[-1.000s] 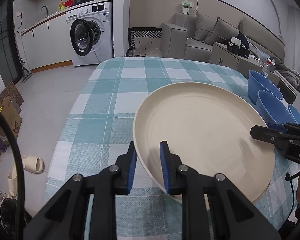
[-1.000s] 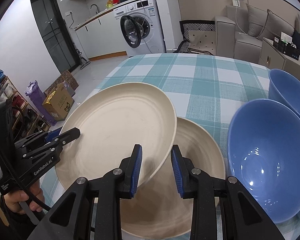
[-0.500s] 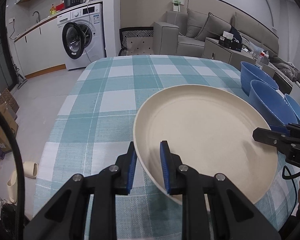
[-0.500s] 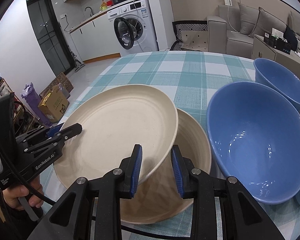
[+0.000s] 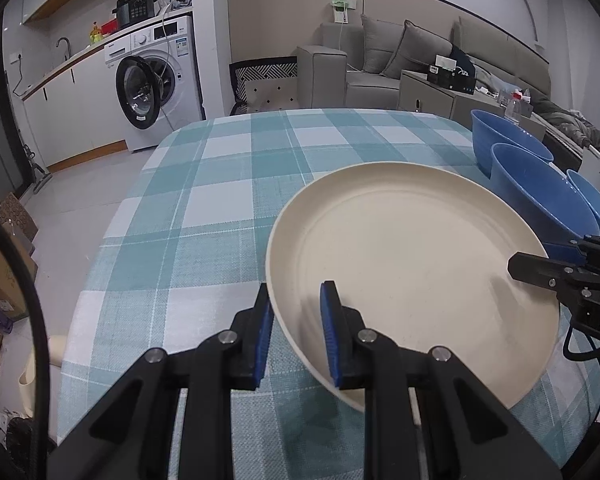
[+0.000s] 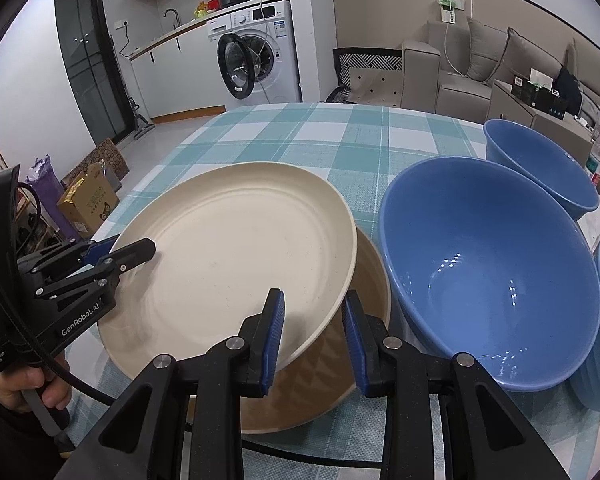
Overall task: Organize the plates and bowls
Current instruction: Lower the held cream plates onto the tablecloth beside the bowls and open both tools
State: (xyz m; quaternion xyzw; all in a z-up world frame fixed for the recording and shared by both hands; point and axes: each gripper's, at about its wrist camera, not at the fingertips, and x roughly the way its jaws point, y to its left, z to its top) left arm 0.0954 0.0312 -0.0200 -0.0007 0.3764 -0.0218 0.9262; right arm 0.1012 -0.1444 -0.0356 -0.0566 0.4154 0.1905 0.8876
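- The left gripper [image 5: 296, 336] is clamped on the near-left rim of the cream plate [image 5: 412, 276], one pad under the rim and one on top.
- That plate is tilted, held above the checked tablecloth [image 5: 220, 208].
- The right gripper [image 6: 312, 338] grips the plate's opposite rim between its pads.
- Under its jaws a second, tan plate [image 6: 364, 320] lies on the cloth.
- Right of those jaws stands the nearest of the blue bowls [image 6: 492, 272].

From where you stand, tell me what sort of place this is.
Probably a small home with an open plan: a washing machine under a kitchen counter with a tap, a grey sofa, and a table in a checked tablecloth.
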